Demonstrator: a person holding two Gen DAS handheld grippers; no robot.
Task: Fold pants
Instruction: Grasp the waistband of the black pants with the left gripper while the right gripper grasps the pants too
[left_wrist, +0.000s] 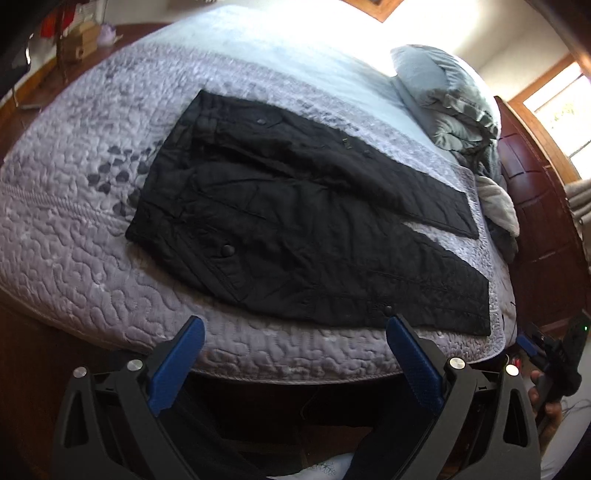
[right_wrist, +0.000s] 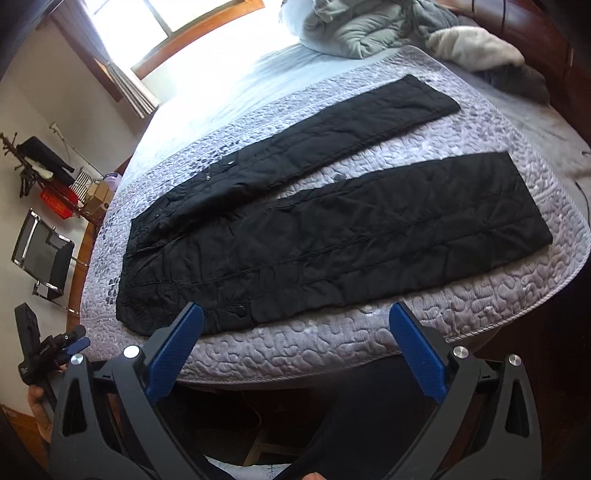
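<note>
Black quilted pants (left_wrist: 295, 218) lie flat on the bed, legs spread apart in a V, waistband to the left. They also show in the right wrist view (right_wrist: 332, 229). My left gripper (left_wrist: 295, 328) is open and empty, held above the bed's near edge, just short of the near leg. My right gripper (right_wrist: 295, 321) is open and empty, also at the near edge by the near leg. The right gripper shows at the far right of the left wrist view (left_wrist: 554, 354), and the left gripper at the far left of the right wrist view (right_wrist: 48, 350).
The bed has a grey quilted cover (left_wrist: 74, 240). Grey bedding and a pillow (left_wrist: 450, 99) are piled at the head by the wooden headboard (left_wrist: 535, 206). A folding chair (right_wrist: 44, 254) and boxes (right_wrist: 96, 195) stand on the floor past the bed.
</note>
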